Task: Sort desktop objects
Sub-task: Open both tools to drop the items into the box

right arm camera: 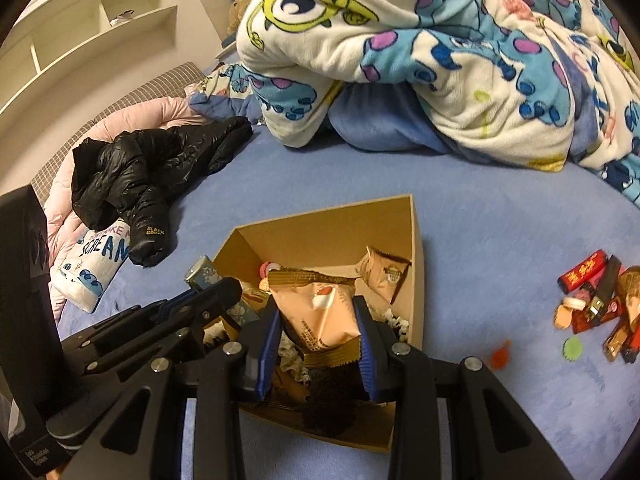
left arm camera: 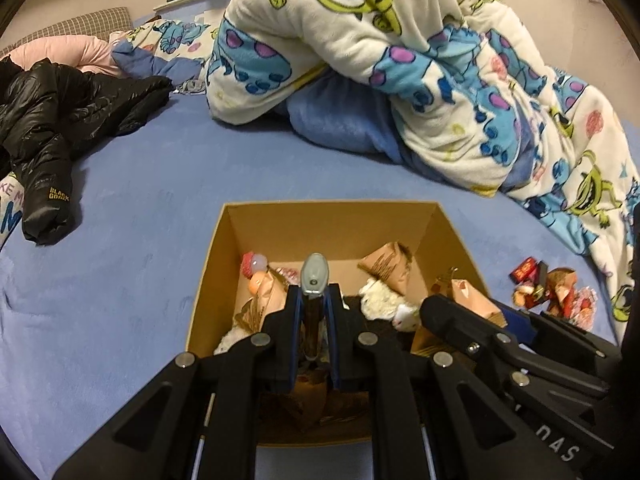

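Snack packet (right arm camera: 320, 312), peach with gold ends, is pinched between the jaws of the right gripper (right arm camera: 318, 334) above the cardboard box (right arm camera: 418, 240). A slim grey-capped item (left arm camera: 315, 280) is clamped by the left gripper (left arm camera: 314, 320) over the same box, which rests on the blue bed (left arm camera: 140, 240). More snacks (right arm camera: 596, 300) are scattered nearby.
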A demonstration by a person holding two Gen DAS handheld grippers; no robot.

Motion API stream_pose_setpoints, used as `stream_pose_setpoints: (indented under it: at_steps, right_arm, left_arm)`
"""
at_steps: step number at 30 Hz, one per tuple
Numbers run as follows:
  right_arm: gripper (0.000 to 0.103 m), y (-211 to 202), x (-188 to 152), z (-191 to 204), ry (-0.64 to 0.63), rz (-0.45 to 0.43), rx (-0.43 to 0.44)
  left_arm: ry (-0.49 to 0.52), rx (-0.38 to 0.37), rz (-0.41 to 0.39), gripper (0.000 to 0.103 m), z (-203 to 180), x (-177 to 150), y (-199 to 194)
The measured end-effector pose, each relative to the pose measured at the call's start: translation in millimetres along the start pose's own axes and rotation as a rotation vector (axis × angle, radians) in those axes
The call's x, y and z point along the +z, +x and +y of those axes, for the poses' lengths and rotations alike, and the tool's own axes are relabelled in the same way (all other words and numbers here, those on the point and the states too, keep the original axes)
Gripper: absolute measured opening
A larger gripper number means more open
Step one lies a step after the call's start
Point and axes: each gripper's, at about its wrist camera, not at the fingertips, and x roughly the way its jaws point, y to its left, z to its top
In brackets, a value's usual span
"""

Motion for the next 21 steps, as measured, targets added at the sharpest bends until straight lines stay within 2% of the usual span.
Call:
stream_pose_setpoints:
  at_steps: [6, 8, 10, 12, 17, 21]
  right_arm:
    - [0.038, 7, -2, 2, -0.014, 0.012, -0.034]
    - [0.041, 7, -2, 1, -0.015, 0.013, -0.034]
    - [0.046, 7, -2, 0, -0.013, 0.01, -0.033]
    - [0.049, 5, -1, -2, 0.002, 0.002, -0.016]
    - [0.069, -2, 2, -4, 0.021, -0.026, -0.002]
    - [0.078, -10, 5, -7, 0.046, -0.057, 0.021]
  left_arm:
    - [-0.002, 0.047, 0.016, 0.015, 3, -5, 6]
    - [-0.012, 0.06, 0.001, 0.021, 7, -5, 3]
    - [-0.03, 0.083, -0.012, 0.044, 11, -3, 0]
    - [-0.048, 0.082, -0.032, 0.051, 17, -2, -5]
    - [-0.066, 0.087, -0.06, 0.061, 22, 3, -14]
    - [-0.049, 0.09, -0.075, 0.072, 19, 6, -19]
